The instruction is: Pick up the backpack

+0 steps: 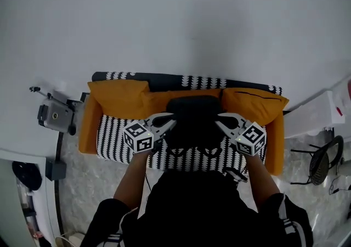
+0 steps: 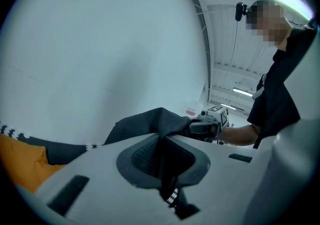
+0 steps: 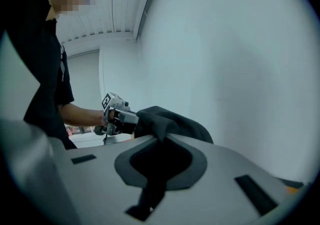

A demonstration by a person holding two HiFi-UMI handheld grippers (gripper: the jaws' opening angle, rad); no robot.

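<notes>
So the backpack [image 1: 193, 115] is grabbed from both sides here. The left gripper [image 2: 162, 156] is clamped on a fold of the bag's black fabric: the cloth is pinched right between the fingers and bunches up into a hump just past the tips. Same deal with the right gripper [image 3: 159, 158]. Its jaws are squeezed together on black cloth, and a bit more of it is seen poking out below the pads.

Each gripper can be spotted from the other one's view, just beyond that hump, so the bag is strung between the two sets of fingertips.

In the head view the backpack is held between the tips, over a sofa [image 1: 118, 140] with a black-and-white patterned seat. An orange cushion [image 1: 118, 97] is propped out past the left fingers, and a second cushion [image 1: 253, 104] past the right ones. Whether the bag's bottom is touching the seat can't be made out. A plain pale wall [image 1: 175, 21] is seen beyond the fingertips.
</notes>
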